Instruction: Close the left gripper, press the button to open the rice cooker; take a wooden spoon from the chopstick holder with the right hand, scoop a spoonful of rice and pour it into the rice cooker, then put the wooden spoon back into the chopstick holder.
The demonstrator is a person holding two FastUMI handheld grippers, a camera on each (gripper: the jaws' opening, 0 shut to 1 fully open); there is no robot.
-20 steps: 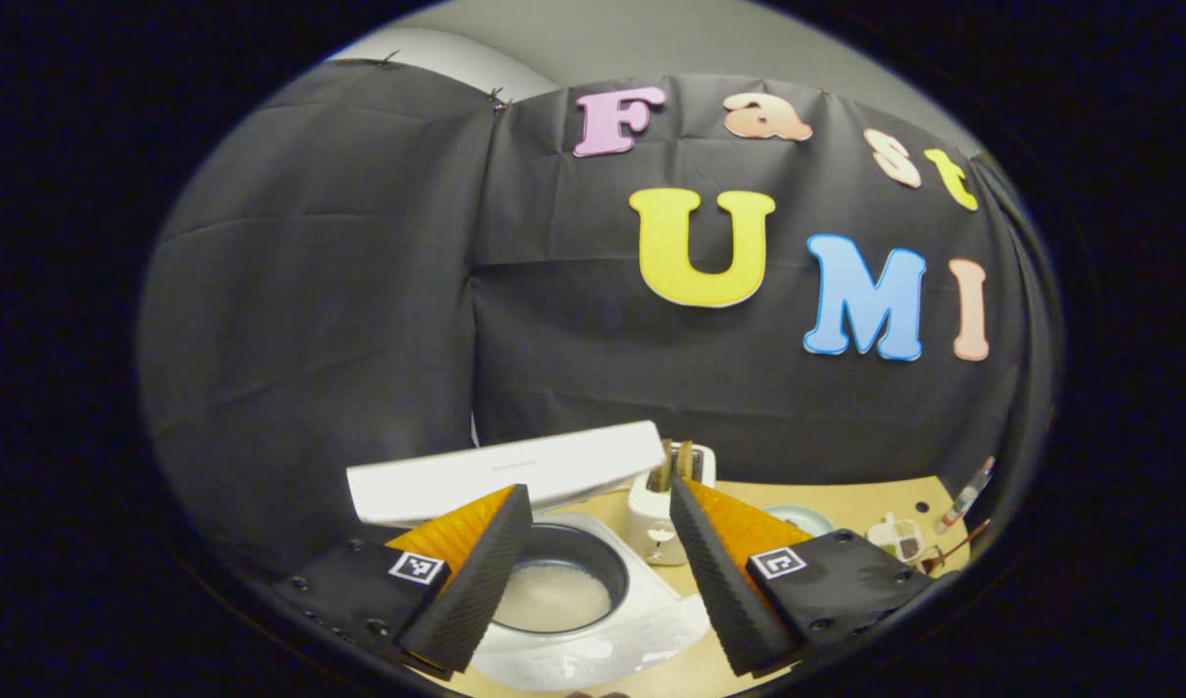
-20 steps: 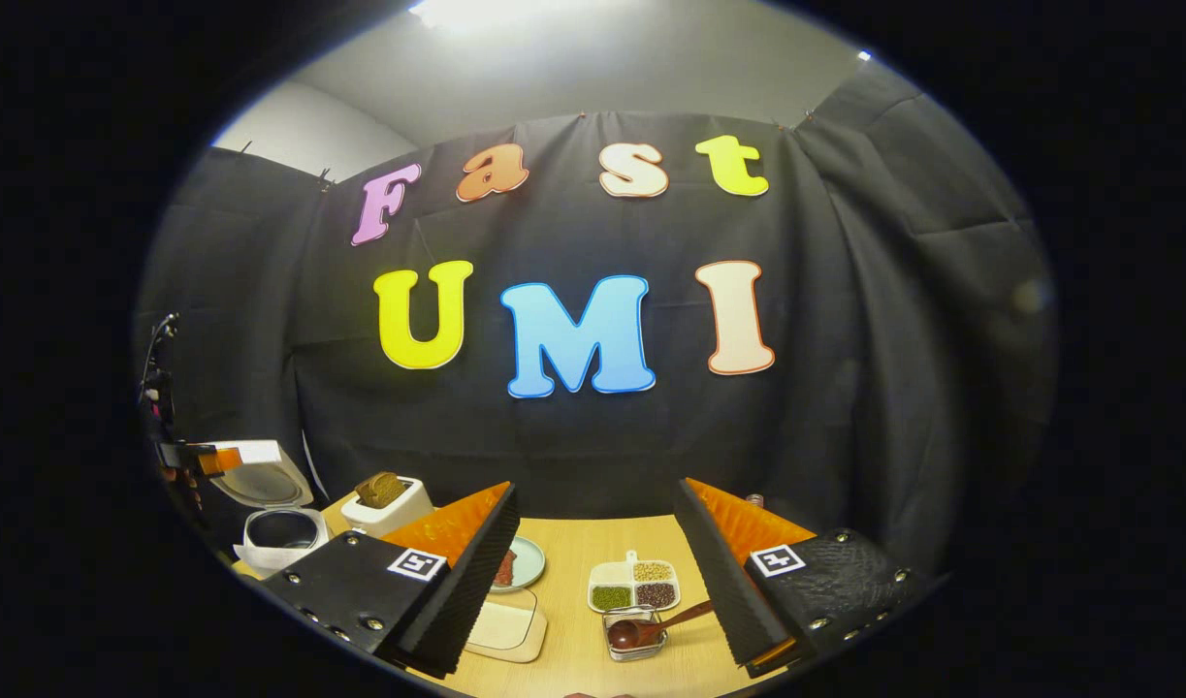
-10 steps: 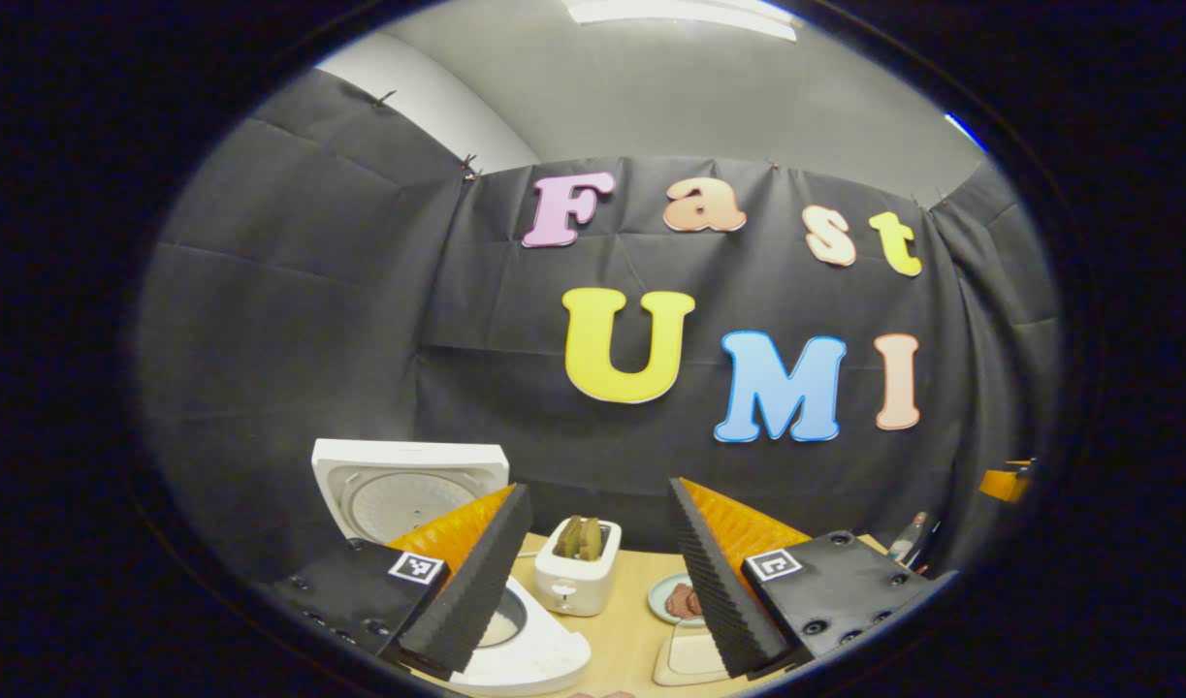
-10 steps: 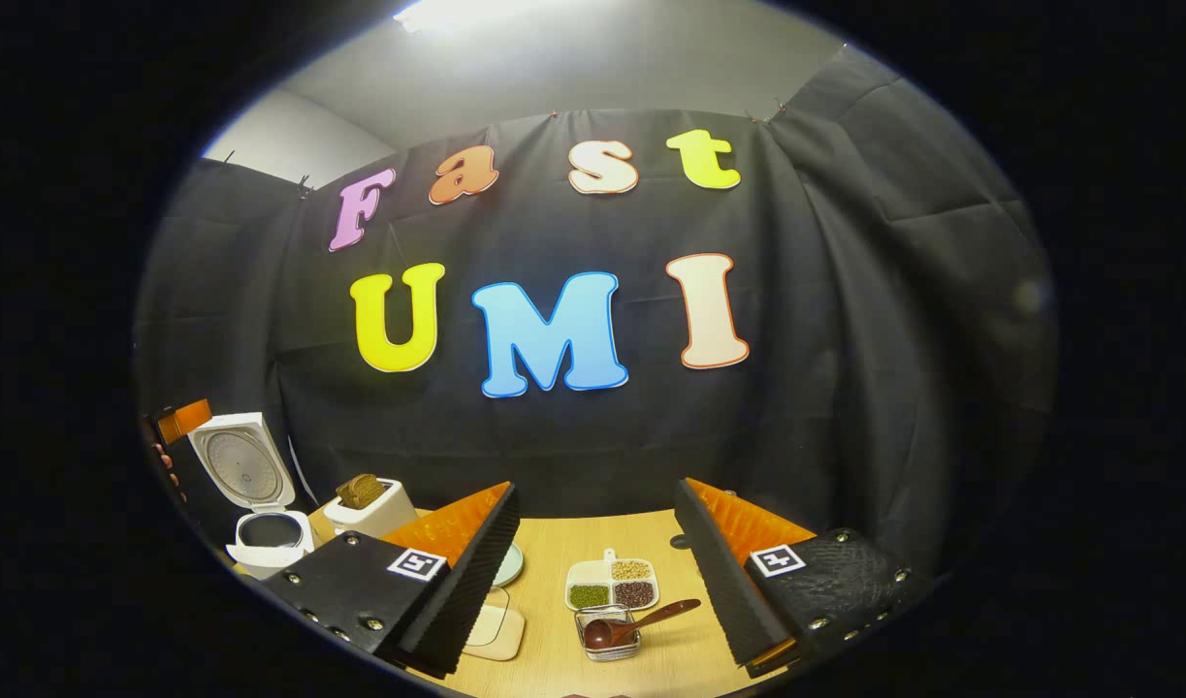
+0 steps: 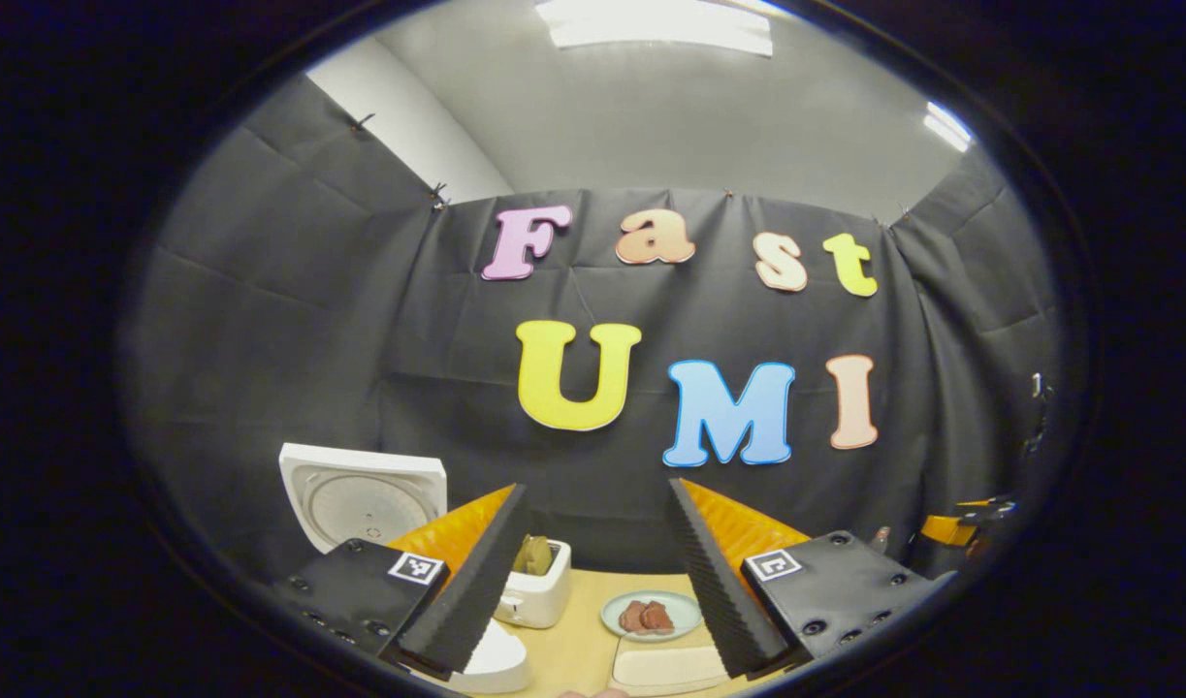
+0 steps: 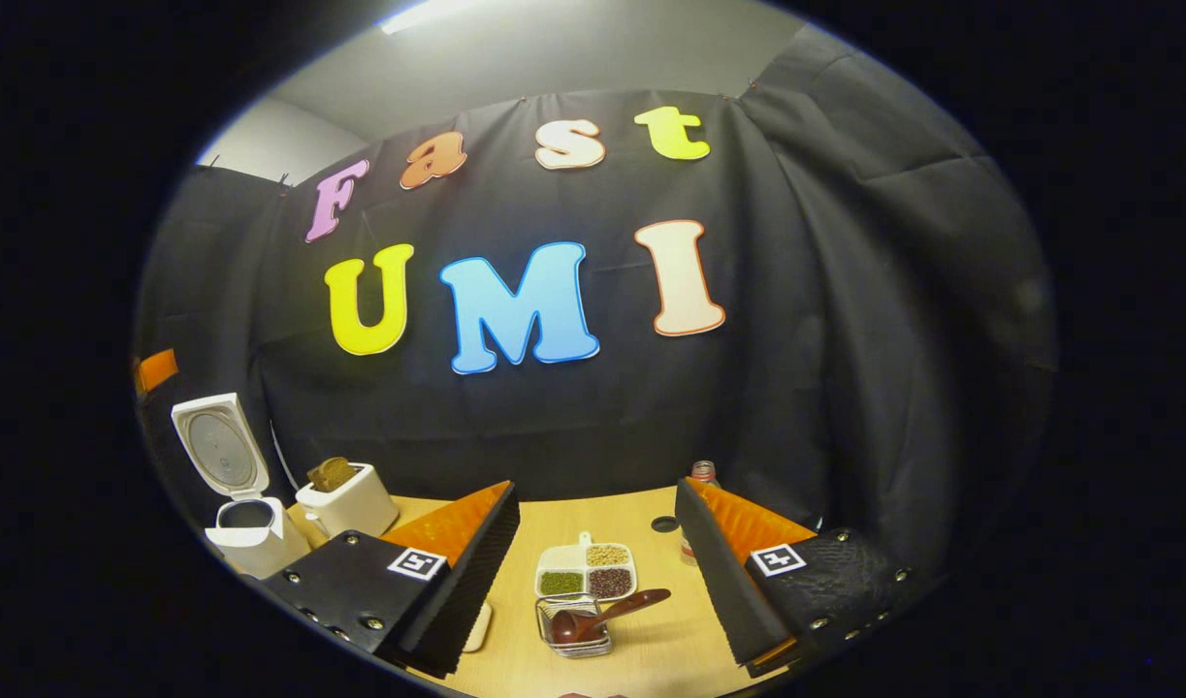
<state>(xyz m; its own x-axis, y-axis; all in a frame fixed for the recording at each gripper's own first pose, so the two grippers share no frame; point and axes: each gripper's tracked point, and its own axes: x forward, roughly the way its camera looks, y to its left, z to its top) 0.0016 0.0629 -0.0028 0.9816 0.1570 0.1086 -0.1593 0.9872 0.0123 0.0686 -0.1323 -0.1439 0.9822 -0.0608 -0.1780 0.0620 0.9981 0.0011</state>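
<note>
Wooden spoon [image 6: 607, 614] lies tilted in a small wire-mesh holder [image 6: 575, 630] on the pale wood-grain table [image 6: 651, 654], bowl end down in the basket, handle slanting up and right over its rim. Right gripper [image 6: 597, 582] hangs above the table with its two ridged, wedge-shaped fingers spread wide and nothing between them; the spoon and holder sit in the gap, well below the tips. Just behind the holder: a white divided dish [image 6: 586, 572] with three compartments of green, tan and dark red grains. Left gripper [image 5: 597, 572] likewise released, fingers apart and empty, raised over the table. Past its fingers: a round plate [image 5: 651, 615] with reddish slices, a flat white board [image 5: 665, 667] in front of it, a white toaster [image 5: 534, 593] with bread in the slots. Rice cooker [image 6: 239, 523], white and boxy, stands at far left with its lid [image 5: 363, 494] upright and open, round inner plate visible.
</note>
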